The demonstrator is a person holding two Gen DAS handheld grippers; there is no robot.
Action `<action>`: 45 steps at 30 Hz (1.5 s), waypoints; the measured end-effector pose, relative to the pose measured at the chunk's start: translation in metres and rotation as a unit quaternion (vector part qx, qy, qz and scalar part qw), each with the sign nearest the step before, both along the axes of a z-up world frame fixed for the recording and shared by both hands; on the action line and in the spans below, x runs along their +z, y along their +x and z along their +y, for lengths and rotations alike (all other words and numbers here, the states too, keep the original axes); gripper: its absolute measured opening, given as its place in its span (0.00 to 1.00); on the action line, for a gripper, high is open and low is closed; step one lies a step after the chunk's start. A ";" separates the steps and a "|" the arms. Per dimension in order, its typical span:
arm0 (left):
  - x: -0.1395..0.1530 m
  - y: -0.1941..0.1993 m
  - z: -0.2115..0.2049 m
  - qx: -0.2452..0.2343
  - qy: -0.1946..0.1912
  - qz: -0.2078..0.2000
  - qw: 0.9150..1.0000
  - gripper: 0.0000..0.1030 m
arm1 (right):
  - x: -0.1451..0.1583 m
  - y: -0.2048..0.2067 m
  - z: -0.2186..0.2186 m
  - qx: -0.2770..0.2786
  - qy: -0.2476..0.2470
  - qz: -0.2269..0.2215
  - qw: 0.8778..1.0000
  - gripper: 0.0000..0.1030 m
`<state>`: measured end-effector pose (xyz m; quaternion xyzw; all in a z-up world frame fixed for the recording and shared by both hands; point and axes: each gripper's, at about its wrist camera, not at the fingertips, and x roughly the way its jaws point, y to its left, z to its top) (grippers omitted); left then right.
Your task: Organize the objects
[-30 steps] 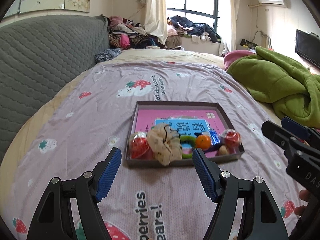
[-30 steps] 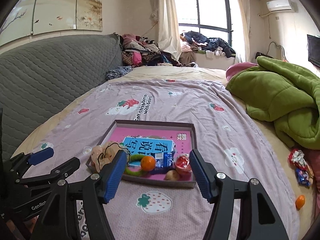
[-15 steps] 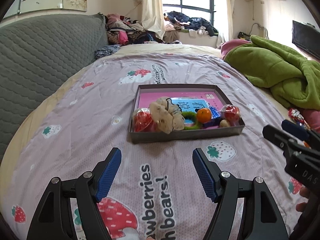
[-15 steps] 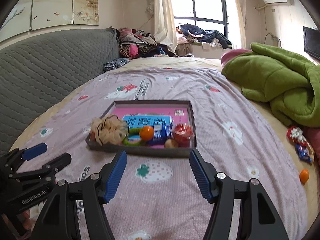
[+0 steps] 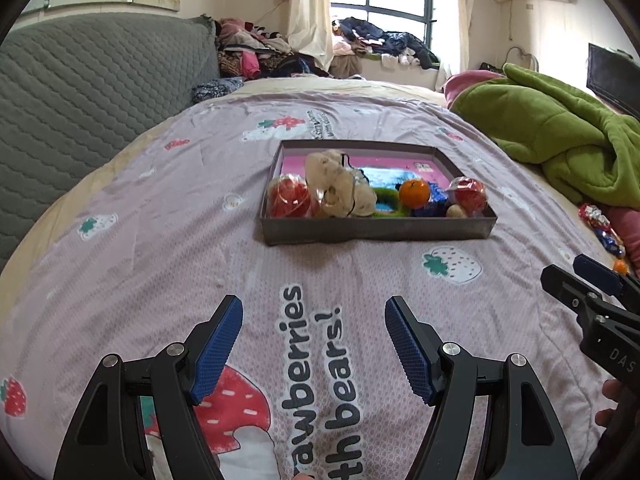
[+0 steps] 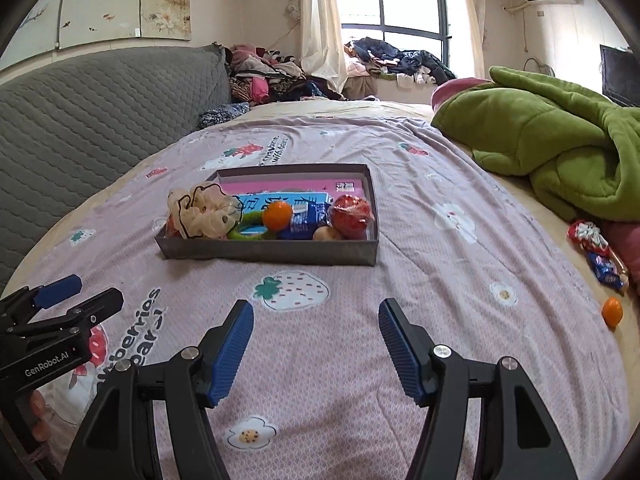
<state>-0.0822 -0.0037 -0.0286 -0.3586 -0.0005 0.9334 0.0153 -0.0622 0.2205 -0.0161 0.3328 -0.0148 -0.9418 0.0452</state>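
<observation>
Both my tools, left tool [image 5: 314, 316] and right tool [image 6: 316, 318], hung spread and empty short of the filled box [image 6: 268, 254]; stray orange [image 6: 612, 311] probably next.

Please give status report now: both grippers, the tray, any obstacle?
Left hand-held gripper open, empty. Right hand-held gripper open, empty. Tray on bedspread ahead, filled with small items. Nothing between grippers and tray.

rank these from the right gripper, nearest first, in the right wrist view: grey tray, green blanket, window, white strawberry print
1. White strawberry print, on the sheet just ahead of the right gripper.
2. Grey tray, centre, beyond the print.
3. Green blanket, far right on the bed.
4. Window, back wall.
</observation>
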 end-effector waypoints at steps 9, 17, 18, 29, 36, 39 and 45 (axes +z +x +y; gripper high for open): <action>-0.010 0.004 0.000 0.004 0.007 0.001 1.000 0.73 | -0.012 0.004 0.006 -0.008 -0.010 0.000 1.000 0.63; -0.010 0.009 -0.001 0.002 0.012 0.017 1.000 0.73 | -0.013 0.009 0.005 -0.006 -0.018 0.011 1.000 0.63; -0.010 0.010 -0.001 0.002 0.012 0.020 1.000 0.73 | -0.014 0.010 0.004 -0.005 -0.018 0.014 1.000 0.63; -0.014 0.015 -0.001 0.000 0.018 0.035 0.999 0.73 | -0.027 0.015 -0.001 -0.004 -0.016 0.021 1.000 0.63; -0.017 0.015 -0.001 0.000 0.016 0.039 0.999 0.73 | -0.032 0.016 -0.001 -0.008 -0.016 0.032 0.999 0.63; -0.021 0.014 -0.001 0.001 0.016 0.036 0.999 0.73 | -0.034 0.016 0.001 -0.011 -0.019 0.032 0.999 0.63; -0.027 0.010 -0.001 0.004 0.014 0.029 0.999 0.73 | -0.041 0.015 0.001 -0.013 -0.016 0.022 1.000 0.63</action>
